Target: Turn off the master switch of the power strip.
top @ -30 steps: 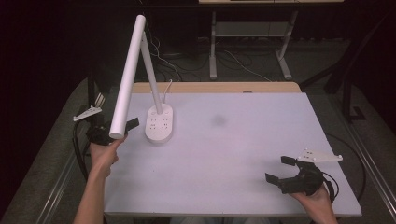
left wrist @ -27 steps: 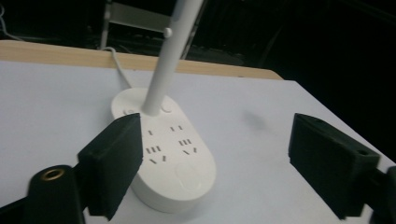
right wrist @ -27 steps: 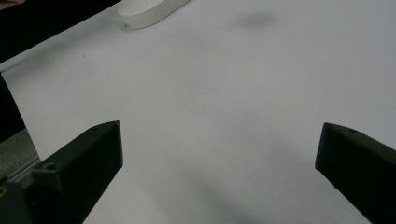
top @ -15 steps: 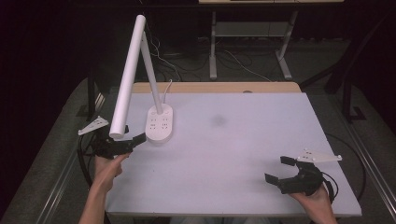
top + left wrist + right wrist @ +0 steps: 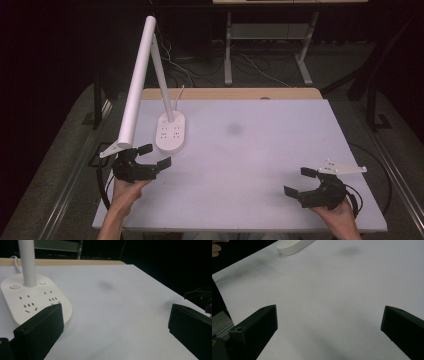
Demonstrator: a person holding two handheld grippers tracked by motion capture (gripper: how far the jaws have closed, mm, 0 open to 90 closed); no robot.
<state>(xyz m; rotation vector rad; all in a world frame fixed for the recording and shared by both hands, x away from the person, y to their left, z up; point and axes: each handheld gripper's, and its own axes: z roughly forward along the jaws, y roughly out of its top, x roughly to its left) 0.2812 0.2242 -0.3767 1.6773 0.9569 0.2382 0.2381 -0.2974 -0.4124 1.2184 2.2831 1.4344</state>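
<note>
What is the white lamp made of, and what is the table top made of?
The lamp looks like smooth matte white plastic: its base has moulded socket slots, round buttons and soft rounded edges. The table top looks like a pale, dull sheet with no shine, perhaps laminate or foam board; a wood-coloured strip shows along its far edge.

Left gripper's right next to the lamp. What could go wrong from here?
1. The lamp head overhangs the left gripper; lifting that hand may knock it.
2. One open jaw sits close beside the lamp base, so a sideways move might shove it.
3. The lamp's cord trails off the table's far edge and may snag.
</note>
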